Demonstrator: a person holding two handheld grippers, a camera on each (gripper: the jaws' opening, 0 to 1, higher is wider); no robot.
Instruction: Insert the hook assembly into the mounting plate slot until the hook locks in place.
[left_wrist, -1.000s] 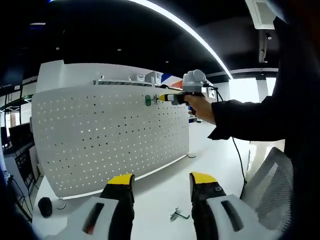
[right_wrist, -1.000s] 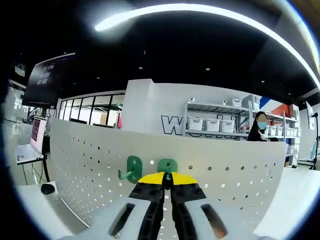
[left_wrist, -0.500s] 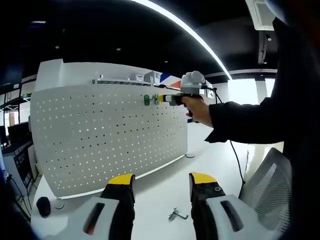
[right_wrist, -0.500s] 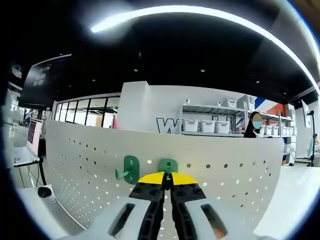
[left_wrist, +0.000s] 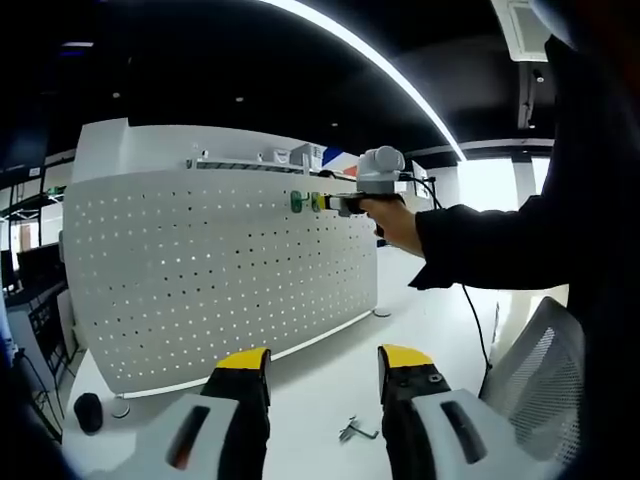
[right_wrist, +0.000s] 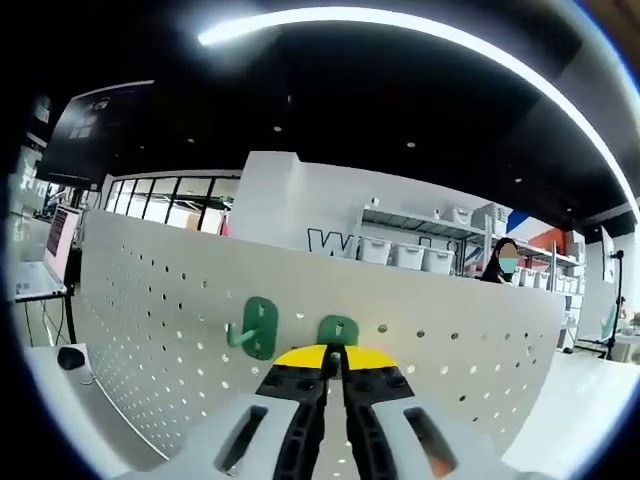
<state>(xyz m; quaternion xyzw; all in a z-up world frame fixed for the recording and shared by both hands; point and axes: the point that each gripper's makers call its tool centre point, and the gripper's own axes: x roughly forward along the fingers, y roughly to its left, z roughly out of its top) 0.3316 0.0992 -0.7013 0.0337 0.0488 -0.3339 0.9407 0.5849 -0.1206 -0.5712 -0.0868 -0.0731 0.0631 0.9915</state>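
Against the pegboard (right_wrist: 150, 320), the right gripper (right_wrist: 334, 358) pinches a green hook (right_wrist: 338, 331); left gripper (left_wrist: 325, 372) hangs wide apart over the table (left_wrist: 320, 400).

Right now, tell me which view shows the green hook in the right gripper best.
The right gripper view: the green hook sits close, above the right gripper, against the pegboard. In the left gripper view it is a small green spot far off on the board.

green hooks (right_wrist: 338, 331), white dotted pegboard (right_wrist: 160, 320)
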